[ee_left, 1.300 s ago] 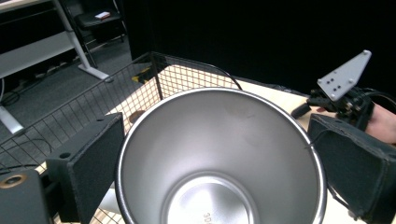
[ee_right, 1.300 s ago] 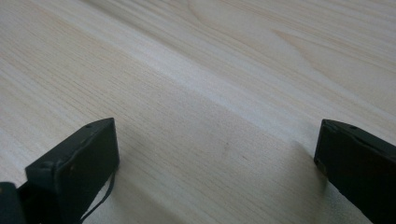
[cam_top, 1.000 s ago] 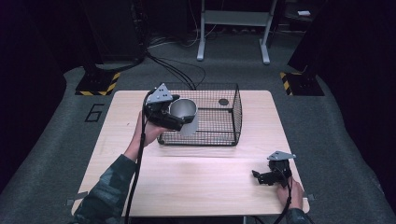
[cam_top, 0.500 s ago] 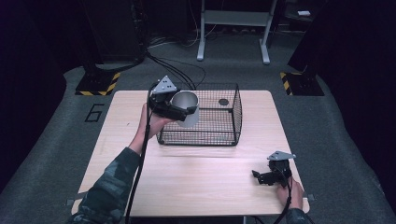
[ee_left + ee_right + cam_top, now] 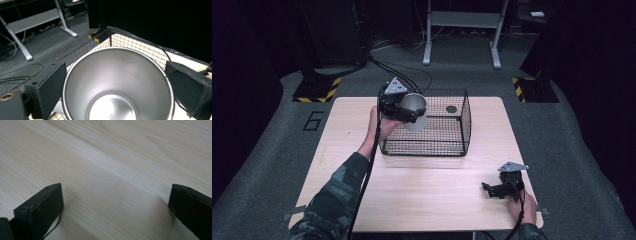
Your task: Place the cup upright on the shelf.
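Observation:
A steel cup (image 5: 415, 111) hangs over the near left corner of the black wire basket (image 5: 447, 145), tilted, with my left gripper (image 5: 404, 111) shut on it. In the left gripper view the cup (image 5: 117, 82) opens toward the camera, empty, with a black pad pressed on each side of its rim. My right gripper (image 5: 490, 190) rests low at the table's front right, jaws wide apart. In the right gripper view its fingers (image 5: 41, 210) frame bare wood with nothing between them.
A small dark round object (image 5: 451, 109) lies on the basket floor toward the back. The light wooden table (image 5: 412, 200) stands on grey carpet. Yellow-black striped bases (image 5: 317, 90) and a metal frame's legs (image 5: 428, 55) stand beyond the table's far edge.
My left gripper has carried the cup upward and a little to the right, further over the basket's left rim. The right gripper has stayed put.

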Demonstrator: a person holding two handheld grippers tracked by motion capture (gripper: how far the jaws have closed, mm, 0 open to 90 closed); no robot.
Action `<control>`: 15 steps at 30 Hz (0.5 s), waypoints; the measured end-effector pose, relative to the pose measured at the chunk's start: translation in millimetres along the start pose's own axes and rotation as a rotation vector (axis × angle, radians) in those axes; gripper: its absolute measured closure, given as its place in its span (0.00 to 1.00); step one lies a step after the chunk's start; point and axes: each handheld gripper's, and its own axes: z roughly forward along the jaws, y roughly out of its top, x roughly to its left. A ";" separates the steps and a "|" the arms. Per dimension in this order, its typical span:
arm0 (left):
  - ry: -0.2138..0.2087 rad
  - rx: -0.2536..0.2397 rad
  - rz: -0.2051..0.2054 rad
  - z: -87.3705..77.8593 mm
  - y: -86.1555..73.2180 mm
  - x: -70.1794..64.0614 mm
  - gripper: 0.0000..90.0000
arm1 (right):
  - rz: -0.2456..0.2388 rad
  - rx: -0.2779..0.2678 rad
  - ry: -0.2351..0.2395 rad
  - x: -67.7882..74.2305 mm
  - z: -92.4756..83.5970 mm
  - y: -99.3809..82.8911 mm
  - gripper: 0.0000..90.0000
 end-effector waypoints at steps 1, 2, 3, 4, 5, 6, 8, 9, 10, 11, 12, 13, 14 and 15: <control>0.007 -0.005 -0.007 2.2 -0.3 0.5 0.07 | 0.000 0.000 0.000 0.0 0.0 0.0 0.00; 0.010 -0.006 -0.009 3.5 -0.4 1.3 0.07 | 0.000 0.000 0.000 0.0 0.0 0.0 0.00; 0.015 -0.004 -0.013 5.8 -0.5 2.2 0.07 | 0.000 0.000 0.000 0.0 0.0 0.0 0.00; 0.021 -0.002 -0.017 8.2 -0.6 2.8 0.07 | 0.000 0.000 0.000 0.0 0.0 0.0 0.00; 0.019 0.009 -0.014 9.9 -0.5 3.7 0.07 | 0.000 0.000 0.000 0.0 0.0 0.0 0.00; 0.027 0.004 -0.020 11.8 -0.9 3.3 0.07 | 0.000 0.000 0.000 0.0 0.0 0.0 0.00; 0.030 0.012 -0.019 16.2 -1.3 3.9 0.07 | 0.000 0.000 0.000 0.0 0.0 0.0 0.00; 0.036 0.017 -0.017 19.2 -1.7 4.1 0.07 | 0.000 0.000 0.000 0.0 0.0 0.0 0.00; 0.033 0.028 -0.018 21.1 -2.1 4.5 0.07 | 0.000 0.000 0.000 0.0 0.0 0.0 0.00; 0.039 0.026 -0.022 23.1 -2.8 4.6 0.07 | 0.000 0.000 -0.001 0.0 0.0 0.0 0.00; 0.041 0.029 -0.028 25.2 -3.5 4.9 0.07 | 0.001 0.000 0.000 0.1 0.0 0.0 0.00; 0.043 0.032 -0.032 27.8 -4.4 5.5 0.07 | 0.009 -0.002 -0.002 0.5 0.2 0.2 0.00; 0.040 0.042 -0.033 29.4 -4.8 6.3 0.07 | 0.012 -0.003 -0.004 0.7 0.3 0.2 0.00; 0.047 0.035 -0.039 31.6 -5.8 6.1 0.07 | 0.011 -0.003 -0.003 0.7 0.3 0.2 0.00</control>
